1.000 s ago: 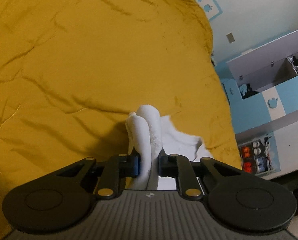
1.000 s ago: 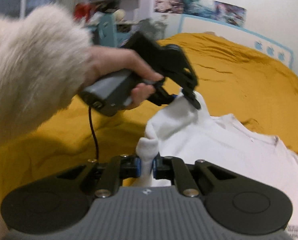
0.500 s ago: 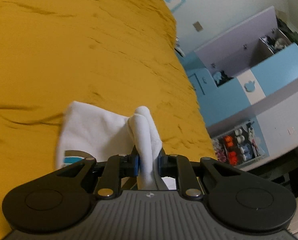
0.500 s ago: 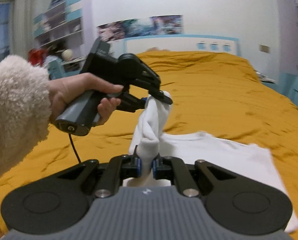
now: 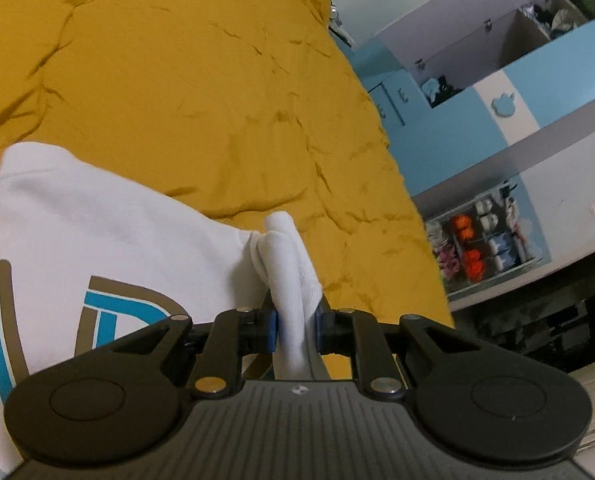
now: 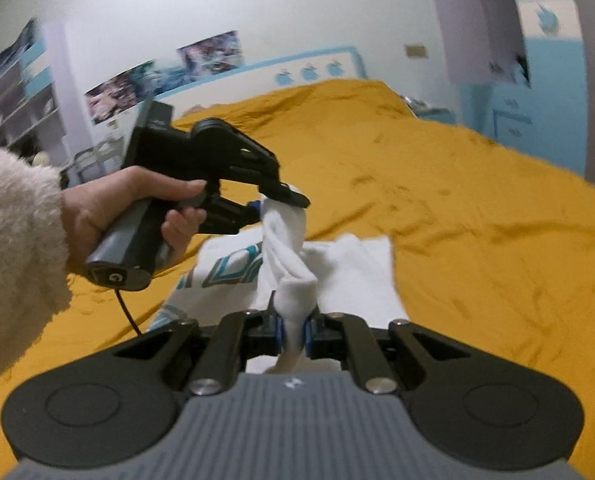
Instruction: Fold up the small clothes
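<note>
A small white T-shirt [image 5: 97,240] with a blue and brown print lies partly on the mustard-yellow bed cover [image 5: 201,92]. My left gripper [image 5: 295,330] is shut on a bunched fold of the shirt, which sticks up between its blue pads. In the right wrist view the same shirt [image 6: 353,264] hangs lifted between both grippers. My right gripper [image 6: 293,334] is shut on another bunched edge. The left gripper [image 6: 285,200], held by a hand with a fluffy cream sleeve, pinches the cloth just above and beyond it.
The bed cover [image 6: 457,184] spreads wide on all sides. A blue and white cabinet [image 5: 497,92] with open compartments and a shelf of small items [image 5: 481,240] stands beside the bed's right edge. Posters [image 6: 213,54] and shelves line the far wall.
The left gripper has swept sideways with its fold, and more of the shirt with its print has come into view on its left. Both grippers kept their grip throughout.
</note>
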